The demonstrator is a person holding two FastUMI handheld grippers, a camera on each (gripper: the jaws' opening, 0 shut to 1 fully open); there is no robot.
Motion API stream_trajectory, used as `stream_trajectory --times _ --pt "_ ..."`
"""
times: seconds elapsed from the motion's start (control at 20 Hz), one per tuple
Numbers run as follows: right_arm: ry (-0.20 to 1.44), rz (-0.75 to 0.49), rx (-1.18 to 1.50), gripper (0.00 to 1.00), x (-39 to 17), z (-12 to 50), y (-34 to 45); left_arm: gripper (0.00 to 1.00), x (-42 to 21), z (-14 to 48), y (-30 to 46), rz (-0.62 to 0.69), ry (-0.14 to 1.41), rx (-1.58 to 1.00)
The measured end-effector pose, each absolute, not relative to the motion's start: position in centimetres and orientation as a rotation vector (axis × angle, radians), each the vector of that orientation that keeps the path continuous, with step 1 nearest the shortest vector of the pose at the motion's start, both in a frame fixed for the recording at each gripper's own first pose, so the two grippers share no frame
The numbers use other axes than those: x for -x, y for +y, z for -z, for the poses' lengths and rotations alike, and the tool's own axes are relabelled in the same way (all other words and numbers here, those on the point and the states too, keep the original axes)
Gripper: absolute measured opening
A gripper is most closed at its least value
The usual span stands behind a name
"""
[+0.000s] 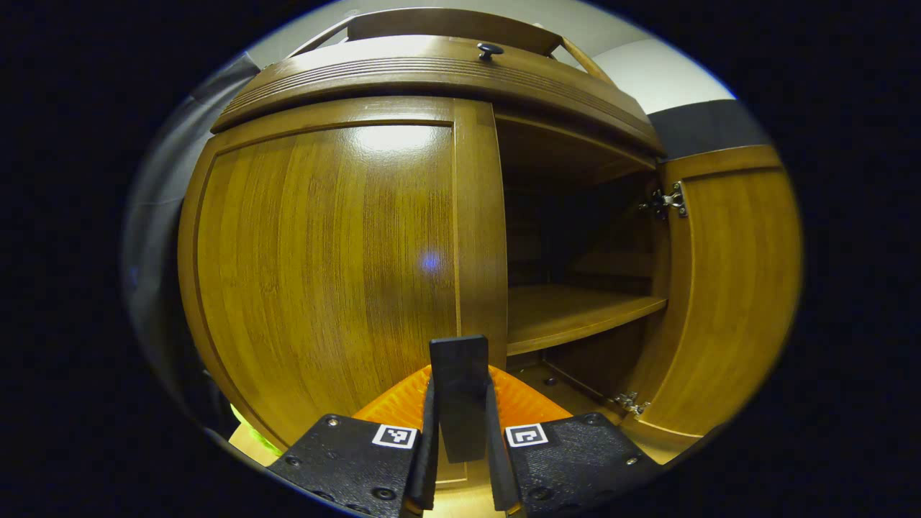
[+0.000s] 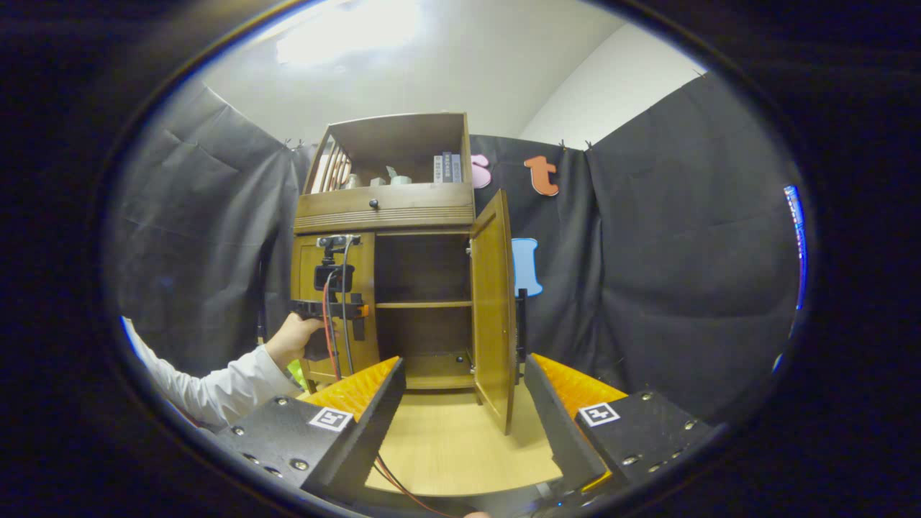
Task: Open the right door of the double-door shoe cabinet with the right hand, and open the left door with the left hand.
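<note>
shoe cabinet (image 2: 403,216) – brown glossy wood, upright | right door (image 2: 495,302) swung wide open off the cabinet | left door (image 1: 324,266) still closed flush

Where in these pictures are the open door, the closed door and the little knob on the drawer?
Open door (image 2: 493,309): right gripper view, middle of its inner face.
Closed door (image 1: 324,273): left gripper view, centre of its front panel.
Drawer knob (image 1: 489,50): left gripper view, on its dark head.
</note>
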State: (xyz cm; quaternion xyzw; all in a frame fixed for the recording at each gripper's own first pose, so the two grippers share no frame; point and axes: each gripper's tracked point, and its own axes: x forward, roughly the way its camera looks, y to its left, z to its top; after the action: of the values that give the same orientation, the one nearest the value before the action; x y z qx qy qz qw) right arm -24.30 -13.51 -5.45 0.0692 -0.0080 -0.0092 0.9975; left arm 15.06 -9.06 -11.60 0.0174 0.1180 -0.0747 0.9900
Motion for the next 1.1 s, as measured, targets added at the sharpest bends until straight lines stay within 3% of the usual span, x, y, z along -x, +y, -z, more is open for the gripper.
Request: stream_trajectory --times 0.05,0.1,0.6,0.7,0.75,1.1 --pt "-0.025 0.030 -0.144 0.94 24.8 5.0 -13.9 0.30 -14.7 11.2 -9.1 0.167 0.242 -0.023" --pt "-0.031 0.034 -0.151 1.00 25.1 4.7 -14.0 0.30 -14.7 11.0 -9.2 0.180 0.249 -0.017" --pt "-0.028 0.088 -0.126 0.99 25.6 4.9 -14.5 0.30 -14.6 10.7 -10.2 0.298 0.231 0.010" --pt "-0.035 0.092 -0.136 0.94 25.7 5.2 -14.5 0.30 -14.5 10.4 -10.2 0.319 0.229 0.006" --pt "-0.034 0.093 -0.141 0.98 25.7 5.2 -14.6 0.30 -14.6 10.3 -10.3 0.328 0.231 0.003" --pt "-0.058 0.128 -0.188 0.98 25.2 5.7 -15.0 0.30 -13.4 9.5 -10.1 0.389 0.215 -0.008"
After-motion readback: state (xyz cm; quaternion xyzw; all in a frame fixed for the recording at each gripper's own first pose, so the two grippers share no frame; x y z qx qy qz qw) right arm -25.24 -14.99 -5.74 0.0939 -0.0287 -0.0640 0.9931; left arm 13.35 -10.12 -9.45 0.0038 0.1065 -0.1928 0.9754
